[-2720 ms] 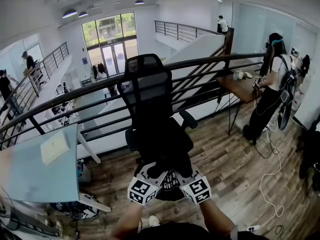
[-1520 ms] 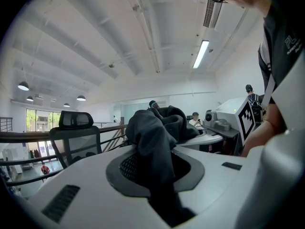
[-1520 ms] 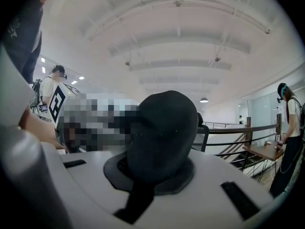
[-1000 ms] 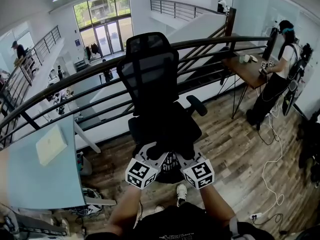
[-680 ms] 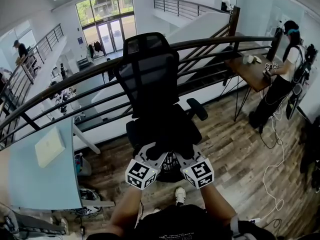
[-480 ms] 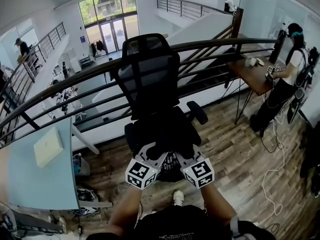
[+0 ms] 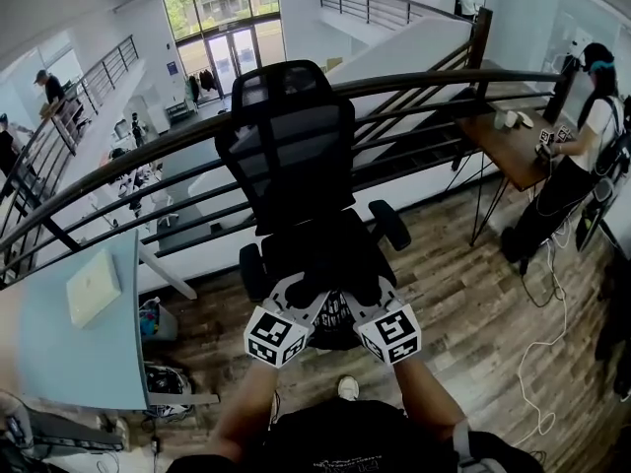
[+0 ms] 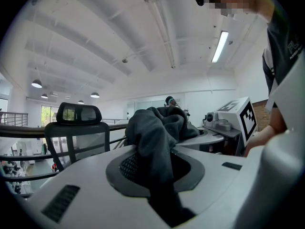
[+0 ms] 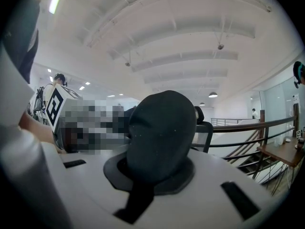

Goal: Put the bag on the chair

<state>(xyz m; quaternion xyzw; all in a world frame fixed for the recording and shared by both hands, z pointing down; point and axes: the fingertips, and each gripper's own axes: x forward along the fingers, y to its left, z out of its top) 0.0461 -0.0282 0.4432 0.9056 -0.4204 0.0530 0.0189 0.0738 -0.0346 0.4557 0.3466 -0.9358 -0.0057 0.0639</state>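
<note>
A person holds a black bag [image 7: 331, 319] with two tools, one on each side. The left gripper [image 7: 299, 296] is closed tight on a bunch of the bag's dark cloth. In the left gripper view the cloth fills the gap between its jaws and spills up over them. The right gripper [image 7: 361, 296] is closed almost all the way on another part of the bag. In the right gripper view that part bulges up like a round dark lump. Two grips, side by side, probably keep the soft bag spread out so it does not flop or swing.

The bag hangs between the two tools, at the near edge of the black chair [image 7: 296, 156]. It is right by the seat [image 7: 325, 249]. Both are black, so it is hard to tell if the bag touches the seat yet. Both tools point toward the far side, at the chair's back, nearly level. That makes sense, because the bag has to go over the seat before it can be let go.

The chair stands on a wood floor [image 7: 463, 313], with its back to a dark railing [image 7: 118, 190]. The seat looks bare, so there should be room for the bag.
</note>
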